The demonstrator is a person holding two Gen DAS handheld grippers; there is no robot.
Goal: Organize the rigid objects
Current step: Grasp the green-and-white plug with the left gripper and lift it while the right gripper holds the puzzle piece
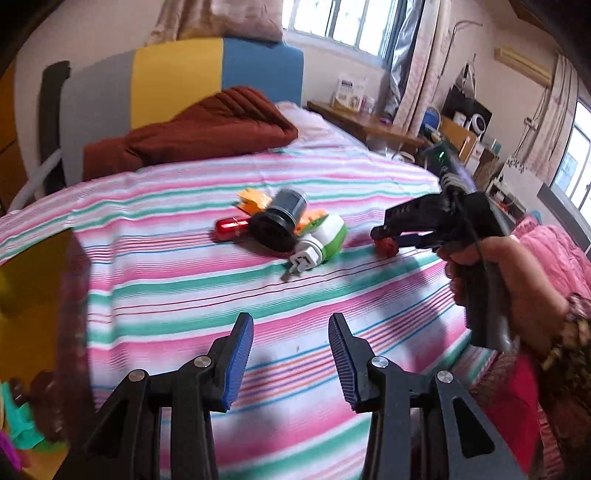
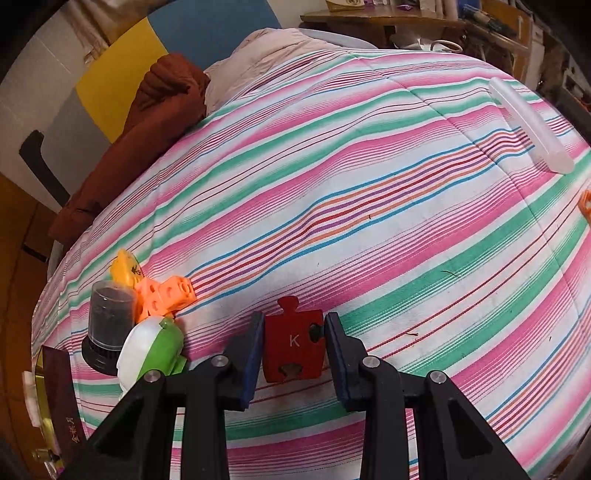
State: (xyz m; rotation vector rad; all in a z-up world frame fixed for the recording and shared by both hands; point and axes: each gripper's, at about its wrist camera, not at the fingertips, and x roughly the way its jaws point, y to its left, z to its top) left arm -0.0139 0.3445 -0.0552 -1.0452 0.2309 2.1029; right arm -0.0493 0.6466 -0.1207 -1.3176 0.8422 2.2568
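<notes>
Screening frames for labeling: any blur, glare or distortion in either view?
Left wrist view: motion smear on the toy pile and the striped bedspread, window blown out, strong fisheye bulge. Right wrist view: sharp, the red K puzzle piece readable, even light, the same bulge, dark corners.

Left gripper [image 1: 291, 354]: jaws parted, nothing between the blue pads; fingers point toward 12 o'clock in its own wrist view.
Right gripper [image 2: 294, 349]: jaws partly closed, one pad on each side of the red puzzle piece [image 2: 293, 345], pads pressing its edges.
Right hand [image 1: 513, 280]: wrapped around the gripper handle, at 3 o'clock in the left wrist view; gripper tips point toward 9 o'clock, angled downward.
Sleeve [image 1: 569, 343]: patterned cuff at the wrist.
</notes>
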